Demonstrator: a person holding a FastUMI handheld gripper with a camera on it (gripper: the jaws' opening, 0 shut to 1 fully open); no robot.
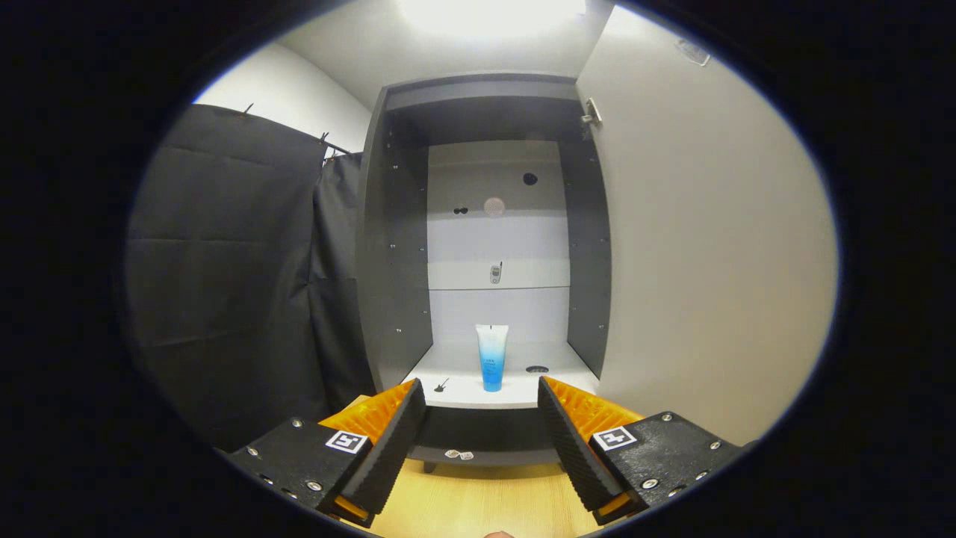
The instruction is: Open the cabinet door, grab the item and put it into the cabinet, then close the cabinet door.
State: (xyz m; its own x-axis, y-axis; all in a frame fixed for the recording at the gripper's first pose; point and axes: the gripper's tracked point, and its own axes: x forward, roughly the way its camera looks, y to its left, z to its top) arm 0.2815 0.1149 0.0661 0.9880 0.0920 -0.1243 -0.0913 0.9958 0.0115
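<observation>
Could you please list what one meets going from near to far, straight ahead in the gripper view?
Open gripper, holding nothing → wooden floor → cabinet shelf front edge → blue-and-white tube standing upright on the shelf → cabinet back wall.

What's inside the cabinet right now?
One blue tube stands upright on the cabinet floor, beyond the open gripper; the door is swung open. The top under the roof is too dark to tell.

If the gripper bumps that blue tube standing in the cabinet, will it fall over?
Probably. The blue tube stands upright on its narrow cap end on the cabinet shelf, tall and slim, so a nudge likely tips it. It looks like soft plastic, so it may squash slightly. The open gripper holds nothing.
</observation>
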